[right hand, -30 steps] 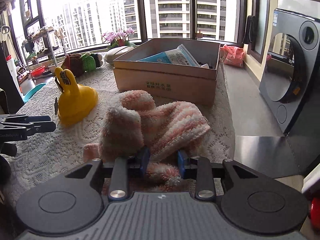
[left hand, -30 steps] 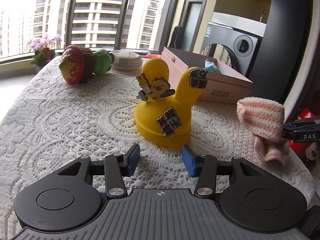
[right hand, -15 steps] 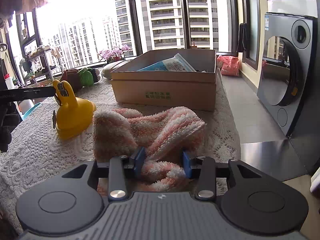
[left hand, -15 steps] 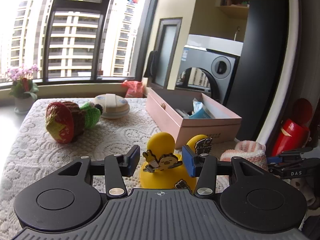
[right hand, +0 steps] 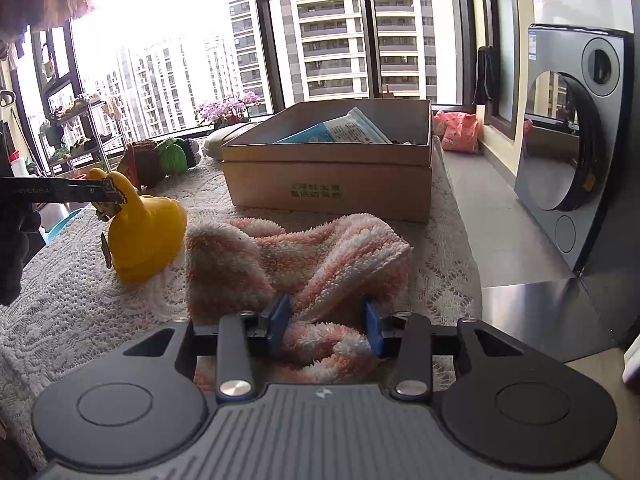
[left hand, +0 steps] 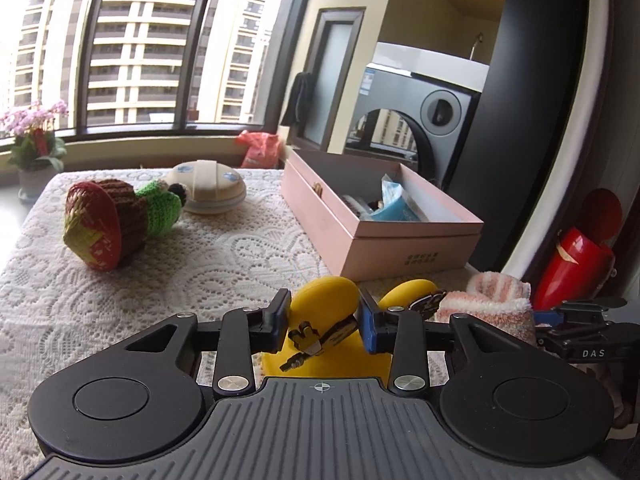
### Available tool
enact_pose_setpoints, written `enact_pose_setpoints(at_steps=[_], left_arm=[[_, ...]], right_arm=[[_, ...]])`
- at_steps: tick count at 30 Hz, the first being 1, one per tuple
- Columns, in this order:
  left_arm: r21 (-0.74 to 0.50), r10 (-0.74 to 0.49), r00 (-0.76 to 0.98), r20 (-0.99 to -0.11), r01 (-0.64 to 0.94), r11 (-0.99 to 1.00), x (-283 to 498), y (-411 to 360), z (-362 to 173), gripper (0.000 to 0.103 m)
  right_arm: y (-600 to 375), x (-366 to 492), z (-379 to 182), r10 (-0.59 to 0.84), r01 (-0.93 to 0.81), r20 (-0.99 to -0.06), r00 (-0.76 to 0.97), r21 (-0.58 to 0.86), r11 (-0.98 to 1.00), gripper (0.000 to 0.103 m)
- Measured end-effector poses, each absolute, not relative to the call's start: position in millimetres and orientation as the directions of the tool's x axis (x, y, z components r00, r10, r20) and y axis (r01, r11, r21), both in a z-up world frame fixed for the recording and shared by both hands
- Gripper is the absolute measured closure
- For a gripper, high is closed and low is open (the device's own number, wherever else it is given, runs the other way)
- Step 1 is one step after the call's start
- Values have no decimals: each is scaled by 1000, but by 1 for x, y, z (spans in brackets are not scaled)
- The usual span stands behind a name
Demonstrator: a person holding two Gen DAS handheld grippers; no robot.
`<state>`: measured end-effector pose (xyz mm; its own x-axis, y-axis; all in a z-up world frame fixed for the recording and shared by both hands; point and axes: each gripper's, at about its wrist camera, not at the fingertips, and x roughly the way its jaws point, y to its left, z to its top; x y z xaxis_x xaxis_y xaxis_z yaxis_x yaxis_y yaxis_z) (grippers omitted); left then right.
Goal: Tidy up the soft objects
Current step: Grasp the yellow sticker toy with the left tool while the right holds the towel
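A yellow rubber toy with two ears and stickers (left hand: pixel 324 304) stands on the lace tablecloth; it also shows in the right wrist view (right hand: pixel 144 232). My left gripper (left hand: pixel 323 320) has its jaws on either side of one ear, touching it. A pink-and-white fluffy sock (right hand: pixel 316 256) lies bunched beside the toy; it also shows in the left wrist view (left hand: pixel 496 304). My right gripper (right hand: pixel 326 320) is open, its jaws apart with the sock's near fold between them.
A pink cardboard box (left hand: pixel 400 248) holding a blue packet stands behind the toy, also in the right wrist view (right hand: pixel 328 184). Crocheted toys (left hand: pixel 116 220) and a round cushion (left hand: pixel 208 192) lie far left. The table edge (right hand: pixel 460 280) drops off on the right.
My left gripper came down over the yellow toy and closed in on its ear. My right gripper opened and let go of the sock, which lies on the table.
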<state>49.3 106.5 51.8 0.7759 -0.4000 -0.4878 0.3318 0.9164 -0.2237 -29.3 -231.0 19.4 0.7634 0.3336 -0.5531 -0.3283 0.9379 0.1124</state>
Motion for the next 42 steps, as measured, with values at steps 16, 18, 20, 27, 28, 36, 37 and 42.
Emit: enact_pose_setpoints(at_steps=[16, 18, 20, 27, 28, 36, 37, 42], left_arm=[[-229, -324, 818, -476, 241, 943, 19, 100, 53, 62], [-232, -323, 821, -471, 238, 943, 25, 100, 49, 61], [-237, -331, 824, -459, 245, 940, 27, 99, 46, 62], [-240, -324, 826, -462, 235, 942, 21, 101, 51, 64], [-237, -324, 827, -460, 237, 942, 19, 100, 52, 64], [-197, -322, 838, -441, 259, 946, 7, 91, 56, 64], [-197, -322, 838, -440, 260, 945, 7, 90, 57, 64], [-195, -326, 836, -442, 265, 944, 1, 91, 58, 64]], right_arm=[[-231, -31, 19, 333, -326, -551, 765, 116, 938, 63], [-232, -31, 20, 339, -327, -550, 763, 124, 937, 62], [-233, -31, 22, 342, -330, -551, 761, 126, 936, 60], [-229, -55, 57, 281, -328, -444, 851, -30, 944, 7], [-227, -59, 62, 296, -347, -428, 854, -45, 937, 7], [-194, -45, 65, 390, -474, -488, 781, -56, 879, 1], [-190, -41, 61, 384, -482, -504, 774, -74, 873, 1], [-179, -11, 33, 371, -515, -655, 659, -33, 857, 1]])
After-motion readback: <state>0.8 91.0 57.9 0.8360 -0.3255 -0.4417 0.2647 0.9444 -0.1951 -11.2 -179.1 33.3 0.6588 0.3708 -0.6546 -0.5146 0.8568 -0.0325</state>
